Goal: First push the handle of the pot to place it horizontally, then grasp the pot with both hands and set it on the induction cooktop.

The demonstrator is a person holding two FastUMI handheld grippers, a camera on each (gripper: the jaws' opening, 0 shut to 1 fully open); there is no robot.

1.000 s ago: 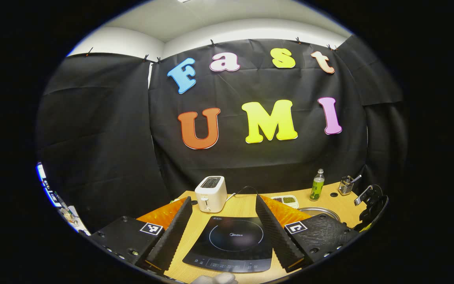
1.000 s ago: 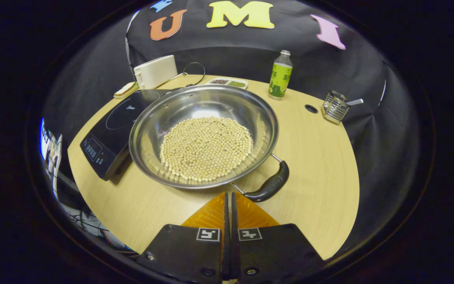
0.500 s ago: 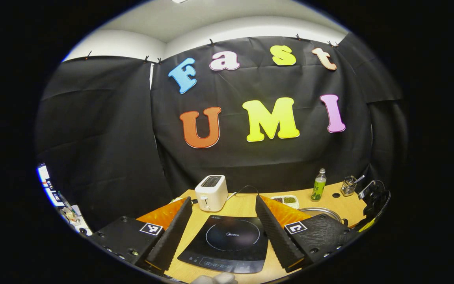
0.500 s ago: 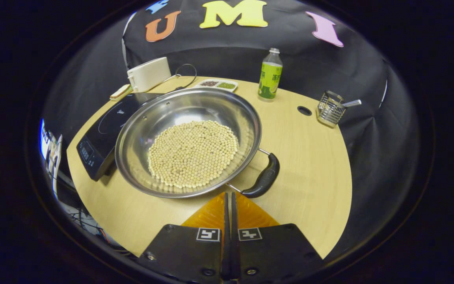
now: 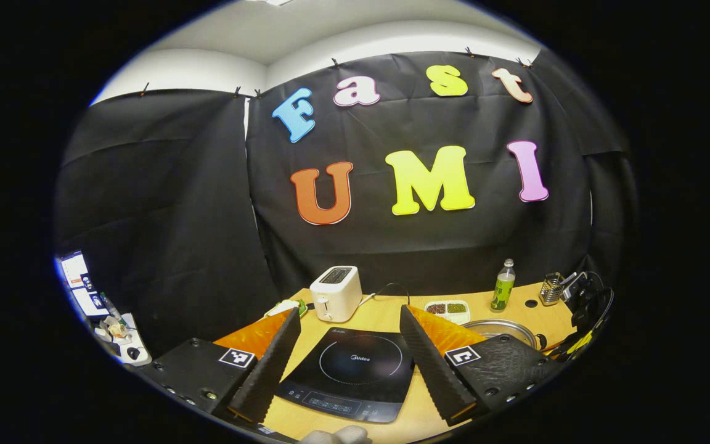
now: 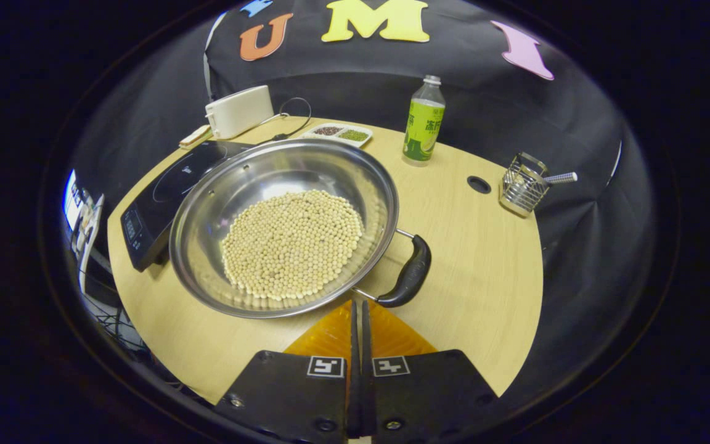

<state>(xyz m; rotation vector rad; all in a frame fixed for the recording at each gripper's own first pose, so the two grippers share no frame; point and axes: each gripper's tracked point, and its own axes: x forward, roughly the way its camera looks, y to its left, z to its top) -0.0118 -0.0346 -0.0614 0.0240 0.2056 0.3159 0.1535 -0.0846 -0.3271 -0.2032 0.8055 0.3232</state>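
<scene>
In the left gripper view, the left hand-held gripper (image 5: pixel 350 327) hangs over the near edge of the table (image 5: pixel 386 317), released, its jaws spread wide with nothing between them. The cooktop (image 5: pixel 355 370) lies flat between the fingers, its control strip toward the camera. At 11 o'clock from it stands a toaster (image 5: pixel 335 292). At 2 o'clock from the cooktop sit a small tray (image 5: pixel 447 308) and a bottle (image 5: pixel 503 287), and the pot's (image 5: pixel 503 327) rim peeks out beside the right finger.

In the right gripper view, the cooktop (image 6: pixel 164 191) sits at 9 o'clock of the pot (image 6: pixel 284 225), whose rim overlaps the cooktop's near corner. The pot rests on the table (image 6: pixel 484 265) with a layer of pale beans (image 6: pixel 293 243) in it. Its handle (image 6: pixel 407 277) points to about 4 o'clock. The right hand-held gripper (image 6: pixel 358 305) is clenched on nothing, its tips at the pot's near rim, just left of the handle; contact cannot be told. The bottle (image 6: pixel 424 123) stands at 1 o'clock of the pot, a wire holder (image 6: pixel 522 185) at 2 o'clock.
</scene>
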